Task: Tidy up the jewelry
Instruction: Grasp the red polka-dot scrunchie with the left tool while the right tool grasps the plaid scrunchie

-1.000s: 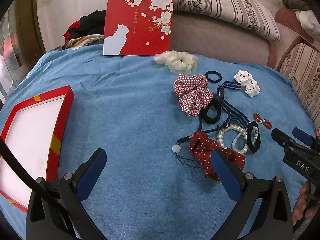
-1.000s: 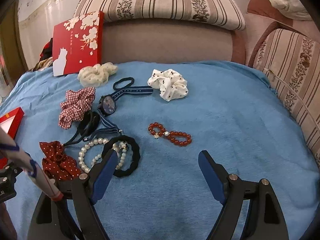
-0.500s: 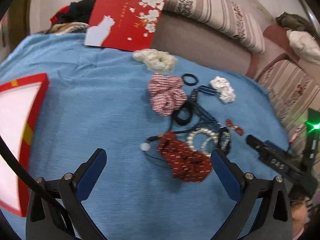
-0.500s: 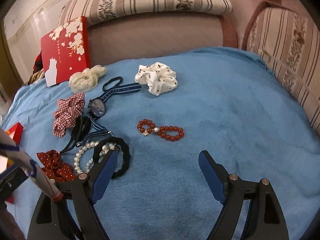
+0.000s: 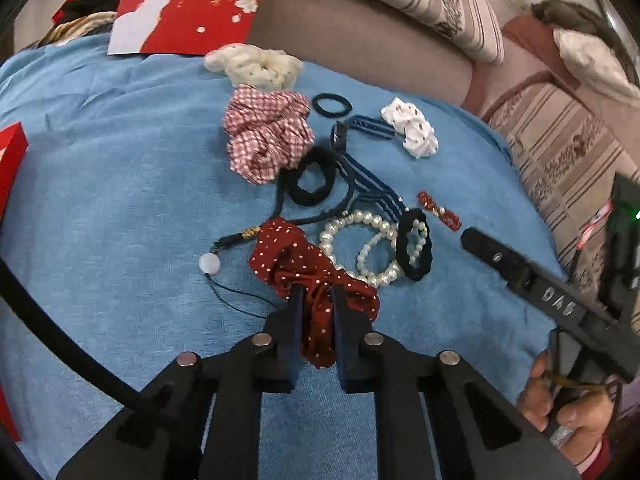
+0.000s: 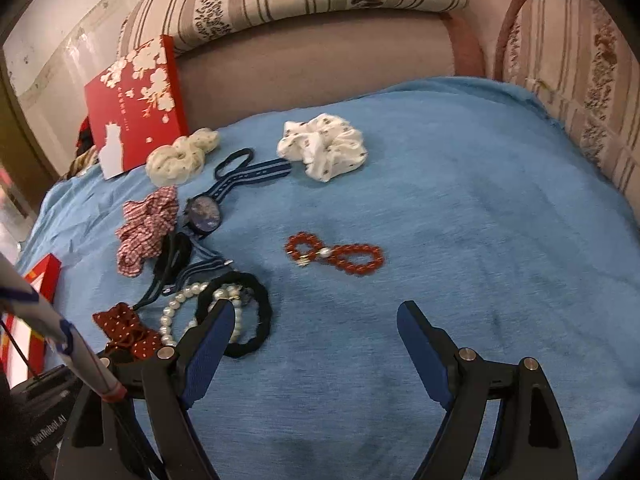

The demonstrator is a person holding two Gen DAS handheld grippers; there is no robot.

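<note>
Pinching the soft, light red dotted scrunchie at its near fold, left hand-held gripper grips securely; right hand-held gripper spread, empty.

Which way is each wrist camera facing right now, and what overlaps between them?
Left wrist: sits behind the left gripper, facing the sofa back; jaws shut on the red dotted scrunchie; the right gripper and hand show.
Right wrist: behind the open right gripper, facing the red bead bracelet.
Shared: scrunchie, bracelet, pearl bracelets.
</note>
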